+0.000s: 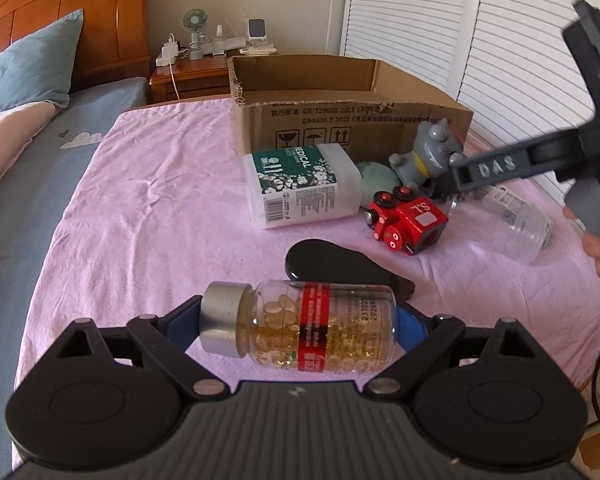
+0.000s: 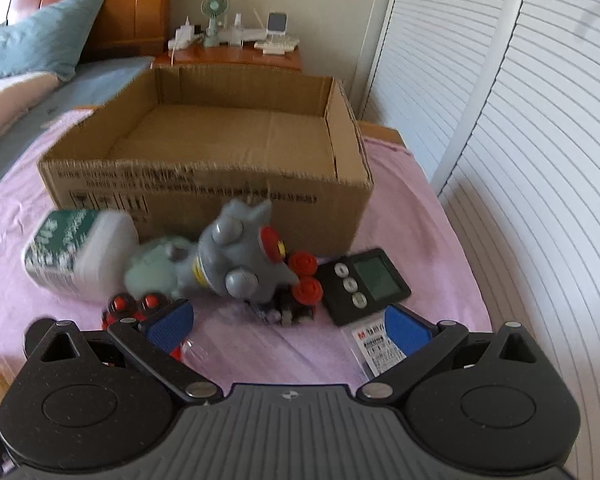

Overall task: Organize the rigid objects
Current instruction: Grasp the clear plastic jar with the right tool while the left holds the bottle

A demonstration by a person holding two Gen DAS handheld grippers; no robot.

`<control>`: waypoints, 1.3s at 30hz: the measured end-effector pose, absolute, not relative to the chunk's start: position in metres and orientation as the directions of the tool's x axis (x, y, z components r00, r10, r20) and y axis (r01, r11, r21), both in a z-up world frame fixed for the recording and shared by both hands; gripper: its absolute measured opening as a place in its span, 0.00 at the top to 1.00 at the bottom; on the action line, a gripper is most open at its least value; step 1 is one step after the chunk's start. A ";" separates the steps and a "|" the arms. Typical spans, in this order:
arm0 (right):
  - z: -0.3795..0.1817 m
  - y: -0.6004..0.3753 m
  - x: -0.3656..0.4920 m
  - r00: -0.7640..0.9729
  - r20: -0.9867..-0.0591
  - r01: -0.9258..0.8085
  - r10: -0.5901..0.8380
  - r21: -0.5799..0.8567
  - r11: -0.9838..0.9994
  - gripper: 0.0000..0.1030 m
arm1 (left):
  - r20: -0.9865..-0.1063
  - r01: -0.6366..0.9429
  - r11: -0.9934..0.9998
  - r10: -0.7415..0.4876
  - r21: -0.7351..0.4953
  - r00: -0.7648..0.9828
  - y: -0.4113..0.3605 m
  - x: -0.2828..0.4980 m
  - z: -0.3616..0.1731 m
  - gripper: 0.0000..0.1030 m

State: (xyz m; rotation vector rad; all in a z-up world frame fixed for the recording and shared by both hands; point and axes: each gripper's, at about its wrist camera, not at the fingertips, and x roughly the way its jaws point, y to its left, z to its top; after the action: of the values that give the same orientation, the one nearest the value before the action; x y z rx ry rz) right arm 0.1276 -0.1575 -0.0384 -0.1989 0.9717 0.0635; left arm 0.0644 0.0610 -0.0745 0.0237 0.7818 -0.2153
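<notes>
My left gripper point(image 1: 296, 322) is shut on a clear pill bottle point(image 1: 300, 324) with a silver cap and red label, held sideways above the pink cloth. An open cardboard box point(image 1: 340, 120) stands at the far side; the right wrist view shows its bare floor point(image 2: 220, 136). My right gripper point(image 2: 288, 328) is open and empty, low over the cloth just short of a grey toy figure point(image 2: 236, 256). In the left wrist view the right gripper point(image 1: 452, 184) reaches in beside the same grey toy point(image 1: 424, 156).
In front of the box lie a white and green medical bottle point(image 1: 300, 184), a red toy train point(image 1: 408, 216), a black flat case point(image 1: 340, 268), a clear plastic cup point(image 1: 520, 224), a black timer point(image 2: 364, 284) and a small packet point(image 2: 376, 344). A nightstand point(image 2: 228, 56) stands behind.
</notes>
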 end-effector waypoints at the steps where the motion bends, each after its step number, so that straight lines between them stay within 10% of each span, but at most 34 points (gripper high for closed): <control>1: -0.038 -0.160 0.124 0.557 -0.830 -0.142 -0.036 -0.138 0.980 0.00 | -0.701 0.200 0.978 -0.182 -0.057 0.689 0.061 0.064 -0.075 0.09; 39: -0.048 -0.202 0.059 0.476 -0.879 -0.126 -0.007 -0.076 0.989 0.09 | -0.730 0.220 0.975 -0.124 0.037 0.673 0.052 0.061 -0.073 0.10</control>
State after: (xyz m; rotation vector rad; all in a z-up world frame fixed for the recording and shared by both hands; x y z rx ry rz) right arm 0.0592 -0.2017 -0.0478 -0.1362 1.0726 0.0732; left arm 0.0608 0.0515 -0.0733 0.1254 0.8108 -0.1943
